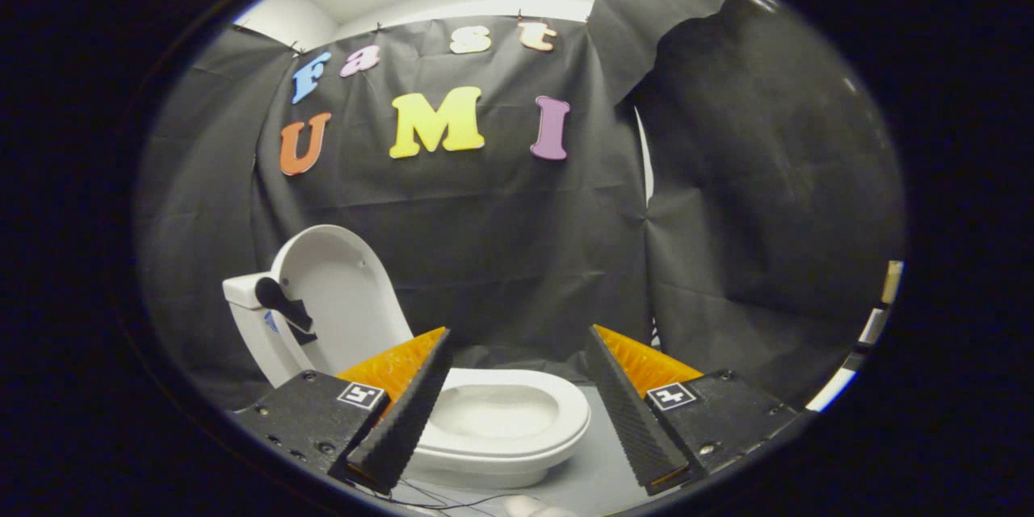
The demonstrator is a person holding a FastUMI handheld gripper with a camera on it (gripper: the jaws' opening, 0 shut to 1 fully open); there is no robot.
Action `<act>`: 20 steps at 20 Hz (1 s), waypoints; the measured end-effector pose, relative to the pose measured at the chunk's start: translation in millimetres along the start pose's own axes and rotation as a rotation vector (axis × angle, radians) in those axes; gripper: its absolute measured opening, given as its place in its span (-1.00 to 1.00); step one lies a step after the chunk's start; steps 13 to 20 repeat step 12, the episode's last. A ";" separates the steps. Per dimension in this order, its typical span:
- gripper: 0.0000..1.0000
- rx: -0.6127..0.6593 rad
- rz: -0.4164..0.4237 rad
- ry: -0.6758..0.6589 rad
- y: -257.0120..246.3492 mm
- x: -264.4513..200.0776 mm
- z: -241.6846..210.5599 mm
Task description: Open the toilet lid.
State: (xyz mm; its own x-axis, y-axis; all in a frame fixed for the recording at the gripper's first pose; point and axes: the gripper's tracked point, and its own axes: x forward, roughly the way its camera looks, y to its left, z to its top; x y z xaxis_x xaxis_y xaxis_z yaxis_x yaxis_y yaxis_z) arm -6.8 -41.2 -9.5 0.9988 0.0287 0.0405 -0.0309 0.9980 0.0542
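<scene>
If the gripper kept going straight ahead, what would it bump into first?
Probably the toilet seat, just ahead between the open gripper's fingers. The lid stands raised off to one side. Depth is hard to judge.

The toilet (452, 420) sits on the floor (602, 477) in the lower left-centre of the picture, in front of the cloth wall (501, 258). Its lid (343, 299) stands raised, tilted back at the left rear of the seat (505, 416), with the bowl opening lying below and to the right of it. A hinge block (258, 295) juts out on the left side of the lid. The gripper (517, 347) fills the bottom of the picture, fingers spread wide apart and gripping nothing: the left finger (404, 412) overlaps the left part of the seat, the right finger (634, 412) lies just right of the seat rim. A thin wire (452, 498) runs along the floor beneath the bowl.
</scene>
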 end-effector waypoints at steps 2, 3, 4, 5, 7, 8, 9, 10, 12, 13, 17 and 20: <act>1.00 -0.018 -0.020 0.014 -10.6 3.6 -9.3; 1.00 -0.026 -0.028 0.019 -14.1 5.1 -10.9; 1.00 -0.033 -0.030 0.021 -14.8 6.2 -12.9; 1.00 -0.036 -0.029 0.024 -14.7 5.8 -14.0; 1.00 -0.034 -0.013 0.029 -9.7 6.2 -17.3; 1.00 -0.035 -0.004 0.037 -6.7 6.8 -21.1; 1.00 -0.040 -0.001 0.048 -3.8 7.7 -25.2; 1.00 -0.045 0.005 0.055 -1.4 6.1 -27.8; 1.00 -0.055 0.021 0.051 5.1 5.2 -27.3; 1.00 -0.055 0.021 0.051 5.1 5.2 -27.3; 1.00 -0.055 0.021 0.051 5.1 5.2 -27.3; 1.00 -0.055 0.021 0.051 5.1 5.2 -27.3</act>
